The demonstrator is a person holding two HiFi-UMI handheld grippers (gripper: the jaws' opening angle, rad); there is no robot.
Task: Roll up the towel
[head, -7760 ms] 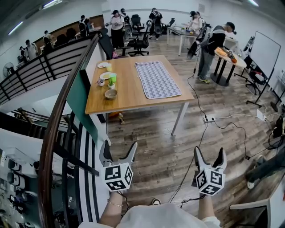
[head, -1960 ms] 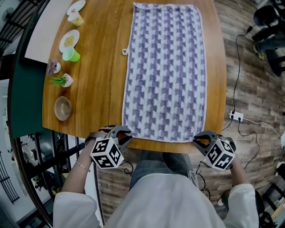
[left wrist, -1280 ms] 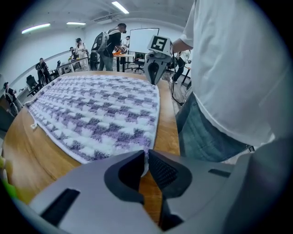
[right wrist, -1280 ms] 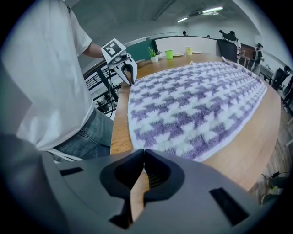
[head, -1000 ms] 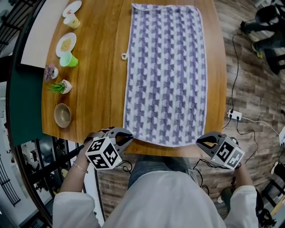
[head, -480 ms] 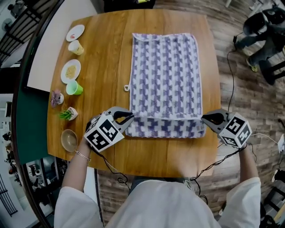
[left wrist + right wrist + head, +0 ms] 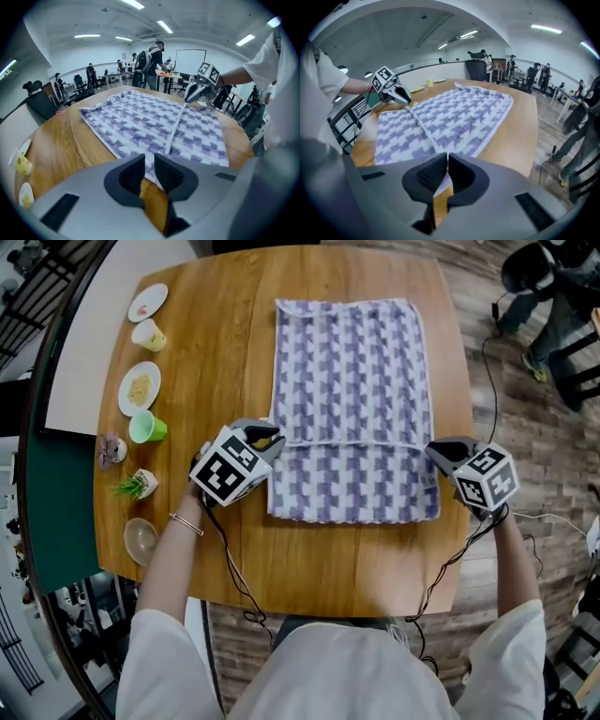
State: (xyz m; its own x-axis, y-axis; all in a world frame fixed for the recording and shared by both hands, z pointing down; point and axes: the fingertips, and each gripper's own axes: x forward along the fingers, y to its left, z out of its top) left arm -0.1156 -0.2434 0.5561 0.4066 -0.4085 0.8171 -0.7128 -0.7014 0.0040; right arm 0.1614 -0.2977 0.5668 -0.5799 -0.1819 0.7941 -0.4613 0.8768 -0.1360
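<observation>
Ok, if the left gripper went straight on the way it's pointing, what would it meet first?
The towel: the left gripper points down at the left end of its folded-over hem, just ahead of it, with the table right beneath. Depth is unclear.

Purple-white checked towel, near end folded over

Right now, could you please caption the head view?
Left claw and right claw at each end of the fold in a towel on a wooden table.

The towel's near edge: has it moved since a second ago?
Yes. It lay along the near edge of the table; now it is folded over, away from the person, and its hem lies partway up the towel, far from that edge.
</observation>
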